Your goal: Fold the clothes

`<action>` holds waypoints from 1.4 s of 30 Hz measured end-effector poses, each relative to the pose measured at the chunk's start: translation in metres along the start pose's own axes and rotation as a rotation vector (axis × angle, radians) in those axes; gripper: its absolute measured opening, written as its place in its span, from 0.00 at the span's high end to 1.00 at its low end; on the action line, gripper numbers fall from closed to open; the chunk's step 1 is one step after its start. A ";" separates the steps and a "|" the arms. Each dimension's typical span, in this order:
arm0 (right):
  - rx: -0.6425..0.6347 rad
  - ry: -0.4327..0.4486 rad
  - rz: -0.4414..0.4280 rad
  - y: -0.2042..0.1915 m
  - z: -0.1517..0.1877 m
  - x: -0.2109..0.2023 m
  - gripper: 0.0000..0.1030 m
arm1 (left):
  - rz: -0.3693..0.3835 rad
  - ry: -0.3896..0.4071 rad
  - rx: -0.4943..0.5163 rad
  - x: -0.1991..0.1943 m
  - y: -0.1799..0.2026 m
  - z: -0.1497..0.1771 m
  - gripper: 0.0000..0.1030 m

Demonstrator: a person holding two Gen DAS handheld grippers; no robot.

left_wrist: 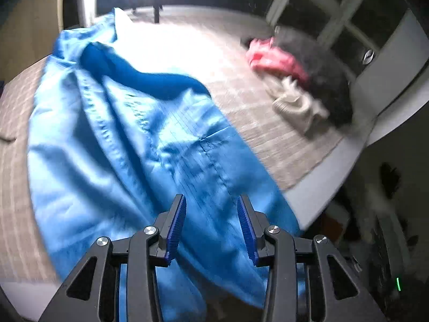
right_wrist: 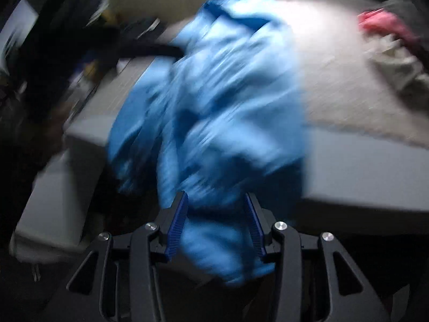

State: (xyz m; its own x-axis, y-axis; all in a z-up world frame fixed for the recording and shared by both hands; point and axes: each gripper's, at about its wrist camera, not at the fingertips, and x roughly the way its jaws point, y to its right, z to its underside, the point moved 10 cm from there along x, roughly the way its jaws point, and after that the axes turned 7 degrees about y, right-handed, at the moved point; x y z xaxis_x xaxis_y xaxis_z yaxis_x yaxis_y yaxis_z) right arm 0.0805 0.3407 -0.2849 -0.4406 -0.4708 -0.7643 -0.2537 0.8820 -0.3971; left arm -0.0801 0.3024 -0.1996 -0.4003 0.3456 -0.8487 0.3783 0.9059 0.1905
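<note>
Over the grey bed edge [left_wrist: 316, 196]: crumpled shiny blue garment [left_wrist: 128, 145], half hanging.
Left tongs [left_wrist: 211, 216] and right tongs [right_wrist: 215, 212] parted, gripping nothing; could slide off, being unsupported.

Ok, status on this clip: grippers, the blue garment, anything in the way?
Left gripper open above blue garment. Right gripper open, cloth between pads, view blurred. Garment crumpled, draping over bed edge. Clothes pile far side, clear.
</note>
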 end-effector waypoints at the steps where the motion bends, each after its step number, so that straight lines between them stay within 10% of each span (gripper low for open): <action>1: -0.023 -0.020 0.004 -0.003 0.006 0.000 0.59 | -0.039 -0.028 0.015 0.008 -0.008 0.002 0.64; 10: 0.062 0.164 0.162 0.045 -0.020 -0.056 0.59 | -0.164 -0.023 0.017 -0.034 -0.071 0.010 0.62; 17: -0.045 0.112 0.327 0.070 -0.011 -0.045 0.58 | -0.158 0.021 0.065 -0.035 -0.077 -0.054 0.55; 28: -0.242 0.121 0.275 0.059 -0.005 -0.034 0.58 | -0.251 -0.046 0.153 0.055 -0.084 -0.194 0.45; 42: -0.437 0.168 0.255 0.041 0.009 -0.026 0.58 | -0.279 -0.185 0.141 0.128 -0.098 -0.189 0.44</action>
State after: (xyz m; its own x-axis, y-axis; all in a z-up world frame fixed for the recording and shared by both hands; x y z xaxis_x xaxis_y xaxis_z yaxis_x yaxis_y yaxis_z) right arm 0.0891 0.3888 -0.2856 -0.6579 -0.2709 -0.7027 -0.4400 0.8955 0.0666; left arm -0.3261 0.3043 -0.2335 -0.3512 0.0285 -0.9359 0.3926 0.9119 -0.1196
